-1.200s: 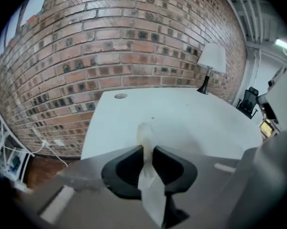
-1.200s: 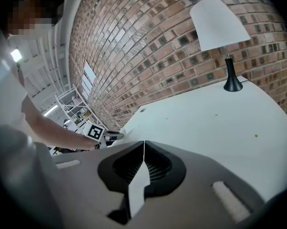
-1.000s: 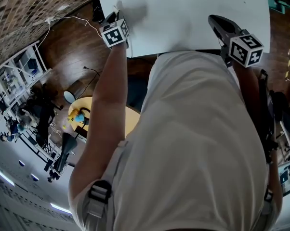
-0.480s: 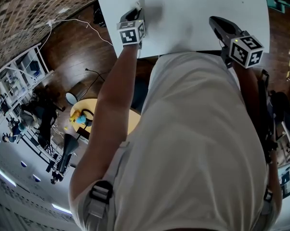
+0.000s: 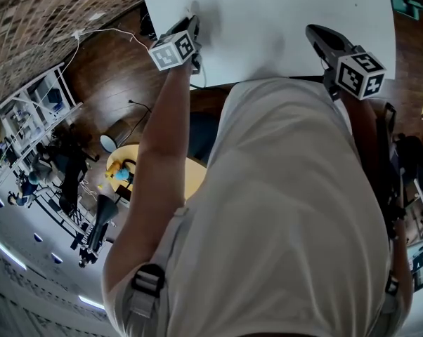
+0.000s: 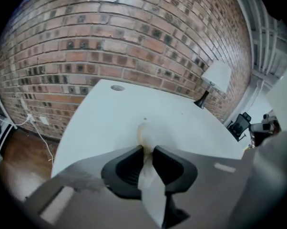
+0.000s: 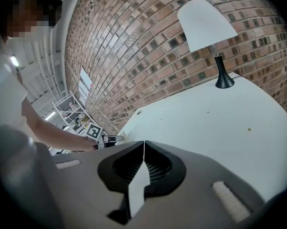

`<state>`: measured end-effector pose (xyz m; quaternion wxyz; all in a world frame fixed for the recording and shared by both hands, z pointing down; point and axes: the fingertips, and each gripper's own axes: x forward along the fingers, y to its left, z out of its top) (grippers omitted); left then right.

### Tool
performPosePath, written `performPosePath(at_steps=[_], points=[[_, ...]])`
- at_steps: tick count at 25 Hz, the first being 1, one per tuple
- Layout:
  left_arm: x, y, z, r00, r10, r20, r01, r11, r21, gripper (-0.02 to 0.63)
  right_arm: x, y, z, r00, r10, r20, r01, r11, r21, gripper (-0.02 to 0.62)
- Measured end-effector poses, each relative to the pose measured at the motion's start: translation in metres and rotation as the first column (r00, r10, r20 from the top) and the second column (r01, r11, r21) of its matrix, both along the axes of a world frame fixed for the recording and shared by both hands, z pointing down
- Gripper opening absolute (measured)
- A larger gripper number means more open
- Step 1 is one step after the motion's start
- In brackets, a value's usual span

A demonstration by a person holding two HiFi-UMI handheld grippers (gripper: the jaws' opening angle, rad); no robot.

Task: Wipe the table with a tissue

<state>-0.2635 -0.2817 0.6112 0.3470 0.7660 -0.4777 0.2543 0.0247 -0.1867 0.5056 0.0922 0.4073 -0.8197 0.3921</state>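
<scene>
The white tissue [image 6: 144,133] is pinched between the black jaws of my left gripper [image 6: 147,148], and its crumpled end presses on the white table [image 6: 105,116]. In the head view, the left gripper [image 5: 190,24] sits at the table's near left corner [image 5: 268,20], marker cube towards me. My right gripper [image 5: 315,31] hovers over the table's near right edge. In its own view the right gripper [image 7: 144,142] has its jaws closed together with nothing between them, and the left gripper [image 7: 108,139] shows far off at the left.
A white-shaded lamp [image 7: 208,25] stands at the table's far side before the brick wall [image 6: 134,37]. A round hole [image 6: 117,88] marks the tabletop, and a small speck [image 7: 250,129] lies on it. A yellow round stand [image 5: 145,167] and cables [image 5: 106,30] are on the wood floor at left.
The left gripper slid right along the table's near edge, then came back left and turned, still holding the tissue. The right gripper stayed where it was.
</scene>
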Motion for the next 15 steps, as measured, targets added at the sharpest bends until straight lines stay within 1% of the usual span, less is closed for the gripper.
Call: performPosePath(at_steps=[2, 4, 6, 8, 11, 13, 15], points=[[-0.023, -0.012, 0.0, 0.998, -0.066, 0.022, 0.066, 0.998, 0.013, 0.069, 0.0, 0.0, 0.001, 1.0, 0.006, 0.002, -0.006, 1.0, -0.003, 0.012], [-0.034, -0.023, -0.003, 0.994, -0.1, 0.033, 0.099, 0.995, 0.031, 0.069, 0.001, 0.0, 0.002, 1.0, 0.015, 0.006, -0.015, 1.0, -0.006, 0.012], [-0.037, -0.035, -0.005, 0.992, -0.12, 0.031, 0.118, 0.992, 0.044, 0.069, 0.004, 0.002, 0.002, 1.0, 0.025, 0.008, -0.025, 1.0, -0.01, 0.012], [-0.032, -0.047, -0.005, 0.993, -0.109, 0.039, 0.107, 0.993, 0.049, 0.071, 0.008, 0.003, 0.002, 0.999, 0.032, 0.006, -0.032, 0.999, -0.015, 0.012], [-0.014, -0.062, -0.004, 0.997, -0.035, 0.07, 0.03, 0.998, 0.059, 0.071, 0.017, 0.004, 0.001, 0.999, 0.047, 0.0, -0.047, 0.999, -0.018, 0.012], [-0.004, -0.072, -0.007, 0.995, 0.001, 0.099, -0.009, 0.997, 0.08, 0.071, 0.022, 0.005, -0.001, 0.998, 0.061, -0.003, -0.062, 0.998, -0.021, 0.012], [-0.005, -0.085, -0.01, 0.991, -0.007, 0.133, -0.007, 0.994, 0.105, 0.071, 0.027, 0.006, -0.001, 0.997, 0.075, -0.006, -0.075, 0.997, -0.025, 0.012]])
